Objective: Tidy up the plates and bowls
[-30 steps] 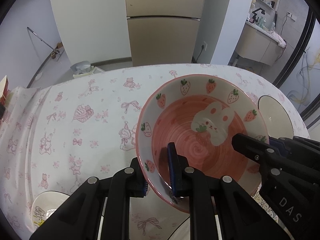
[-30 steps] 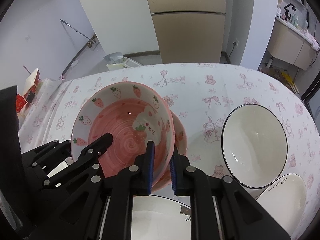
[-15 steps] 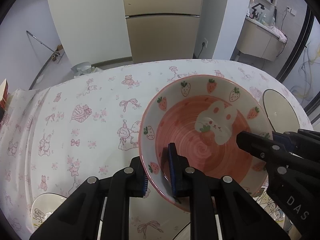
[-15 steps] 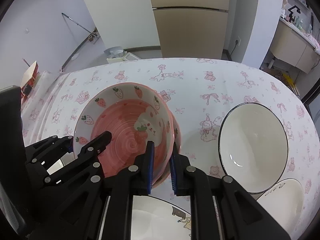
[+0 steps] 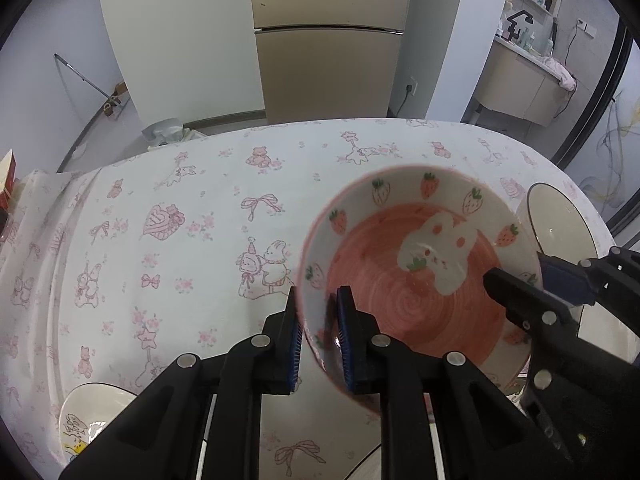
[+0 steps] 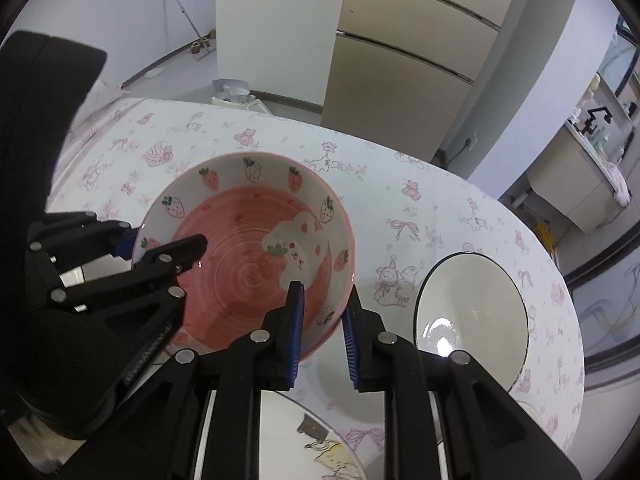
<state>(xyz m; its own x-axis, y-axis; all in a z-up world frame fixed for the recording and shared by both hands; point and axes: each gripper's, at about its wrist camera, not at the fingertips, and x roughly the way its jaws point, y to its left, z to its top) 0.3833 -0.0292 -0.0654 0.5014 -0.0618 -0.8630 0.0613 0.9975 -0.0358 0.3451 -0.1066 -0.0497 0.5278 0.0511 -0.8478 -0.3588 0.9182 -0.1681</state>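
Between both sets of blue-padded jaws, the left gripper (image 5: 318, 340) clenches the strawberry bowl (image 6: 244, 252) by its rim while the right gripper (image 6: 322, 332), just opening, straddles the opposite rim loosely, above the counter (image 5: 192, 200), white bowl (image 6: 472, 316) beyond.

The left gripper (image 5: 318, 338) is matte black plastic, its two fingers built from angular linkage arms joined by round silver screw heads. Ribbed blue pads (image 5: 347, 340) line the inner faces of the jaws. The right gripper (image 6: 322, 334) is the same build: black arms, silver screws, blue pads (image 6: 295, 330). Seen side-on from the right wrist view, the left gripper's arm carries raised lettering too blurred to read.
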